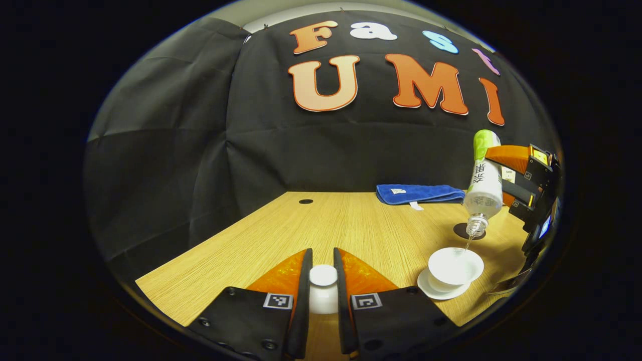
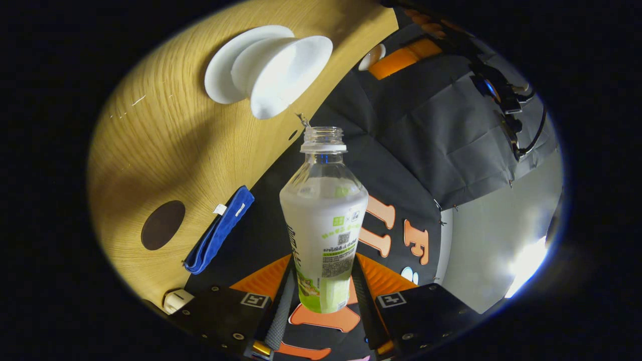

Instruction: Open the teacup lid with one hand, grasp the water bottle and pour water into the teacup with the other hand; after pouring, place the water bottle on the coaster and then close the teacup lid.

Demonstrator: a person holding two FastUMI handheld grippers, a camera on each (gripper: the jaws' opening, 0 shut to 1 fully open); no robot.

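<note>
My left gripper is shut on the white teacup lid, held above the near part of the wooden table. The open white teacup stands on its saucer to the right. Above it the water bottle is tipped neck down, and a thin stream of water runs into the cup. My right gripper is shut on the bottle, whose uncapped mouth points at the teacup. The dark round coaster lies bare beyond the cup, also seen as the coaster behind the bottle neck.
A folded blue cloth lies at the table's far edge, also seen as the cloth beside the coaster. A small round hole sits in the tabletop at the back. The black booth wall stands behind the table.
</note>
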